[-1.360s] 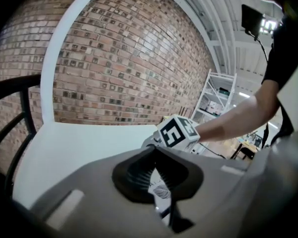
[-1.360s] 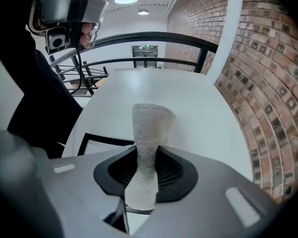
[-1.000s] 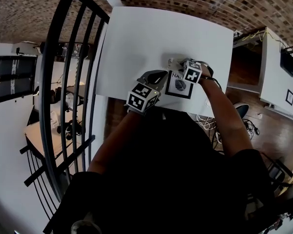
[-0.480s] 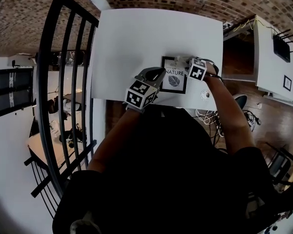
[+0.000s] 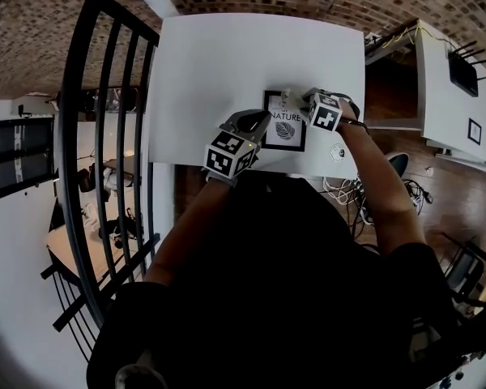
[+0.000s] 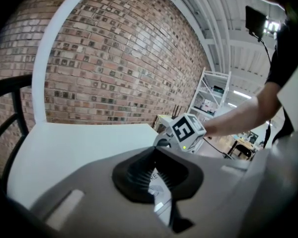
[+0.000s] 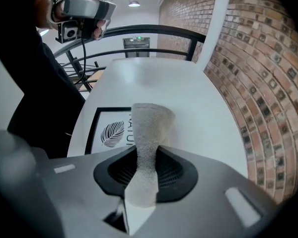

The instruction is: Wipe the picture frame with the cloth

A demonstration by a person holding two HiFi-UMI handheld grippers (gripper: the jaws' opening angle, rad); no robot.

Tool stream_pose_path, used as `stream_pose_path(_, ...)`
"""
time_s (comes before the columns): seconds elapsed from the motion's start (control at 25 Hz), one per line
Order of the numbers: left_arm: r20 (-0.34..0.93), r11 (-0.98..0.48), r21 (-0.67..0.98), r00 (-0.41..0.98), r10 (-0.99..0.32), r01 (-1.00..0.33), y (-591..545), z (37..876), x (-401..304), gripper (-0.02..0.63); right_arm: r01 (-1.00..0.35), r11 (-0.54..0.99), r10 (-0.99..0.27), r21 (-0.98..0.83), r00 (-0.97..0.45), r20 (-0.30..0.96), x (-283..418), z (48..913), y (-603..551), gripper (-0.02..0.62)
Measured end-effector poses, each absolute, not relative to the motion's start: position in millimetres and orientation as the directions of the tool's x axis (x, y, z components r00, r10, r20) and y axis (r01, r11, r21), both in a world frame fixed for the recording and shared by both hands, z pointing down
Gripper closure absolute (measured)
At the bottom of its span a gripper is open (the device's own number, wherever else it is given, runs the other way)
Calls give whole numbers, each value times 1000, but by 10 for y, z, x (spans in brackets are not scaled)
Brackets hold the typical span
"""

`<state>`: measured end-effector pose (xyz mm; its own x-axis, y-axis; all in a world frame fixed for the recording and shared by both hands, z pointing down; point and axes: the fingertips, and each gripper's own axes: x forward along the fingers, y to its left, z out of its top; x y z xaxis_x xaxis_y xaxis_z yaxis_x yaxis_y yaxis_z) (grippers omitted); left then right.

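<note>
Near the front edge of the white desk (image 5: pixel 227 63) lies the picture frame (image 5: pixel 284 128), flat, with a leaf print under the word NATURE. At the frame's left side, the left hand-held gripper (image 6: pixel 156 175) has its jaws drawn close on the frame's edge, apparently pinching it to steady it. At the frame's far right corner, the right hand-held gripper (image 7: pixel 148 167) is clamped on the cloth (image 7: pixel 149 125), whose free end sticks out past the jaws and droops over the print's edge.

To wipe well, I would keep the left grip firm so the frame cannot slide. Press the cloth's loose end flat on the glass and draw it across the frame in overlapping strokes, including the black border.
</note>
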<state>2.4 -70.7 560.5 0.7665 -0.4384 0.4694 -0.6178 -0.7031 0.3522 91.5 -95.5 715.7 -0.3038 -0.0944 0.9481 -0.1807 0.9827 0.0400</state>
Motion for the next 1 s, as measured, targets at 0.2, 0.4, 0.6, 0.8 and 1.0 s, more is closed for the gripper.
stream_pose_path(0.2,474,-689,350,754,-454,-635,-673,5625,-59,606,-76,996,-70,46,-359,931,360,7070,-900,503)
stream_pose_path(0.4,479,-673,351,742,-469,-651,-637,5633,-144,606,19,999,-35,45,-363,931,-5,7100,-776,503)
stream_pose_path(0.6,482,-661,352,734,-478,-663,-628,5640,-215,606,55,998,-1,20,-338,941,-82,7243,-663,503)
stream_pose_path(0.8,484,-655,353,730,-483,-668,-611,5661,-283,606,52,999,10,5,-291,957,16,7400,-620,503)
stream_pose_path(1.0,482,-660,358,736,-476,-661,-615,5657,-271,606,25,1000,15,-8,-269,963,196,7469,-561,503)
